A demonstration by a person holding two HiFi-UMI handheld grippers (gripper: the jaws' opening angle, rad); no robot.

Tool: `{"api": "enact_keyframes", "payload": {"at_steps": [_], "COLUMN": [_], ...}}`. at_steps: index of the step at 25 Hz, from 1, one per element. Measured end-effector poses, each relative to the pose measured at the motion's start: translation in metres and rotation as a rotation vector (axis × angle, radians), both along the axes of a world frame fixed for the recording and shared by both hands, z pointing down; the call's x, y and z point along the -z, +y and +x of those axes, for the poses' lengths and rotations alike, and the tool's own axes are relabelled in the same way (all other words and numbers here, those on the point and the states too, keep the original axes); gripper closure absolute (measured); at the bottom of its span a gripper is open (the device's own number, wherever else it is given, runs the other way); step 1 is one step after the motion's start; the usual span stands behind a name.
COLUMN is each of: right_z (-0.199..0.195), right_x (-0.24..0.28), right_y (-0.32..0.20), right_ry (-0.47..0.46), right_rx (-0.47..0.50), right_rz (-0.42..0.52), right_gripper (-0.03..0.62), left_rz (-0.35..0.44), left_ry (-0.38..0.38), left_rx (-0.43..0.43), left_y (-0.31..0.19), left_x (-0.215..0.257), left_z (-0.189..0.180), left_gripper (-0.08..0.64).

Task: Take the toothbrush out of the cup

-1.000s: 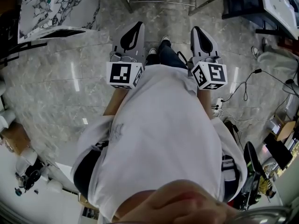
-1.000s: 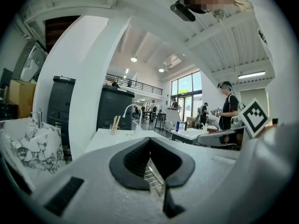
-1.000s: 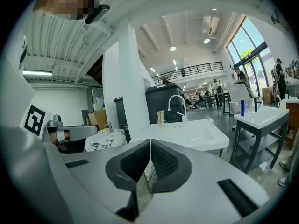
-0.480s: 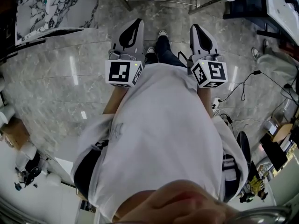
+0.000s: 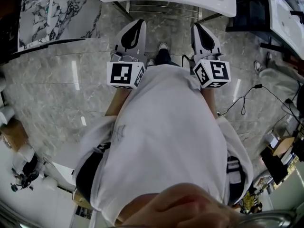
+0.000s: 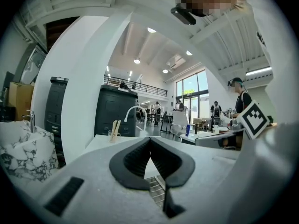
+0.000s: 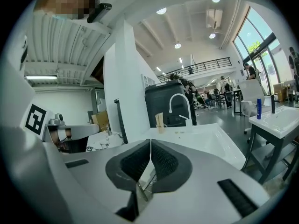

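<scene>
- Toothbrush (image 6: 115,127) stands in the cup (image 6: 112,134) on the sink surface (image 6: 97,142), well ahead.
- Left tongs (image 6: 150,142) and right tongs (image 7: 150,145) are pressed together, empty.
- I'd spread one pair early, then pinch the handle above the rim.

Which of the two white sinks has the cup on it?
The nearer sink straight ahead, with the white curved faucet; the cup stands beside it. The right-hand sink has a blue bottle instead.

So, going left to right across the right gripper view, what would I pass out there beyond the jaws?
Marker cube → cup holding the toothbrush → white tap → blue bottle.
</scene>
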State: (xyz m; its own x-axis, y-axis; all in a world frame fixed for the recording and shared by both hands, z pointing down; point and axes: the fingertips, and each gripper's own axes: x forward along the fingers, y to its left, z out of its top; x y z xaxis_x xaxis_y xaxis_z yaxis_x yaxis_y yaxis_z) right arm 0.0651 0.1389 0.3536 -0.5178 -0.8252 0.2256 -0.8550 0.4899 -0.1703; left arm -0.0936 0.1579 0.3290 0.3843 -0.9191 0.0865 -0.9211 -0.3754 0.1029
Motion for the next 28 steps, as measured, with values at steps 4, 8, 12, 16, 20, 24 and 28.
{"api": "enact_keyframes", "payload": {"at_steps": [4, 8, 12, 16, 20, 24, 28], "right_z": [0.01, 0.018, 0.024, 0.026, 0.023, 0.022, 0.023], "right_x": [0.0, 0.0, -0.002, -0.005, -0.008, -0.011, -0.011], "right_y": [-0.023, -0.043, -0.056, -0.065, -0.068, -0.072, -0.076], "right_ry": [0.005, 0.009, 0.001, 0.002, 0.005, 0.013, 0.011], "right_rx": [0.012, 0.03, 0.046, 0.056, 0.068, 0.069, 0.064], "right_rz": [0.005, 0.008, 0.003, -0.011, -0.02, -0.032, -0.034], "right_gripper": [0.577, 0.577, 0.577, 0.577, 0.577, 0.577, 0.577], "left_rz": [0.015, 0.026, 0.031, 0.037, 0.04, 0.037, 0.04], "left_ry": [0.0, 0.002, 0.004, 0.003, 0.003, 0.007, 0.009], "left_rx": [0.02, 0.041, 0.063, 0.075, 0.083, 0.09, 0.086], "left_y": [-0.02, -0.036, -0.046, -0.052, -0.055, -0.06, -0.064], "left_x": [0.003, 0.005, 0.005, 0.007, 0.007, 0.006, 0.008], "left_z": [0.009, 0.018, 0.025, 0.028, 0.024, 0.021, 0.021], "left_gripper": [0.545, 0.545, 0.545, 0.545, 0.545, 0.545, 0.545]}}
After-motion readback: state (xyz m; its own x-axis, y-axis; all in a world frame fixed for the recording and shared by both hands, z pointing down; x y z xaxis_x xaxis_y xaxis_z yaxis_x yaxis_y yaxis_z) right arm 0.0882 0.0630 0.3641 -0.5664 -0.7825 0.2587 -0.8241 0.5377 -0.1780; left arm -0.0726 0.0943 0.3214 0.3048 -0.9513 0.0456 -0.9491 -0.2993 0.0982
